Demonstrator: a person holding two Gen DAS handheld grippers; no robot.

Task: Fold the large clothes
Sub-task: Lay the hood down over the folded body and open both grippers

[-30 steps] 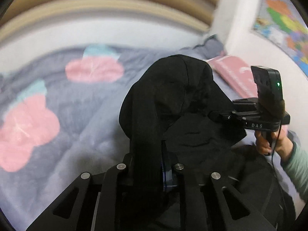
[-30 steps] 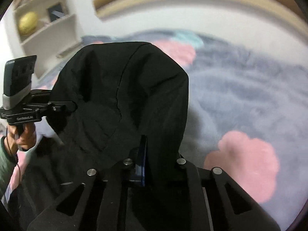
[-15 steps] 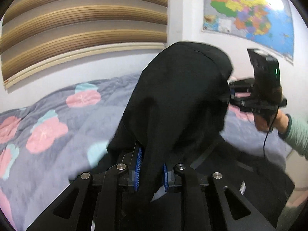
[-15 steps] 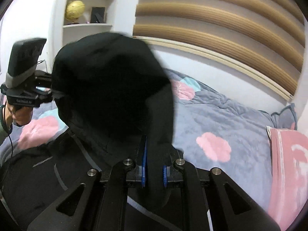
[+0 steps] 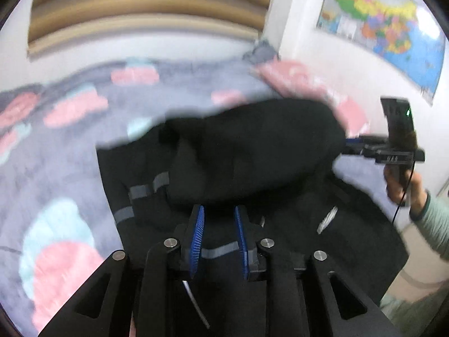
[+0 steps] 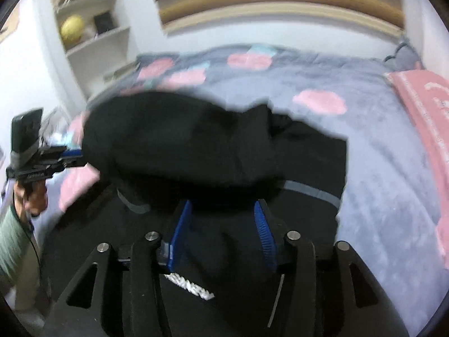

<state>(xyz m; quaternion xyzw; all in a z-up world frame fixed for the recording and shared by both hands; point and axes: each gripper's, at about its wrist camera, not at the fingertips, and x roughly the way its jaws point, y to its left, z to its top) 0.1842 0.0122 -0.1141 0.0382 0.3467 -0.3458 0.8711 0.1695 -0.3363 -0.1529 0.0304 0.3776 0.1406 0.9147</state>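
On a bed spread with a grey blanket [image 5: 70,168] printed with pink and pale-blue flowers, a large black garment [image 5: 252,151] with grey stripes lies across the middle, one part of it doubled over the rest in a thick, blurred fold just ahead of both tools. Seen from the left wrist camera, the blanket fills the left side, the garment sits at centre, and the left gripper [image 5: 218,219] hangs low over the black cloth, its blue-padded jaws having just been opening, now parted with only the flat fabric showing in the gap and nothing pinched. Farther right, the right gripper [image 5: 350,147] reaches in toward the fold's edge, carried by a hand [image 5: 404,185] in a pale-green sleeve, below a coloured wall map [image 5: 381,28]. From the right wrist camera the order reverses: the left gripper [image 6: 71,156] comes in from the left beside white shelves [image 6: 95,39] bearing a yellow globe and books, the garment [image 6: 213,146] holds the centre with white lettering showing near the bottom edge, and the right gripper [image 6: 223,216] stands wider apart, its jaws likewise just opened and pressing on nothing. A pink cloth [image 6: 426,106] lies along the bed's right edge, well apart from the garment.
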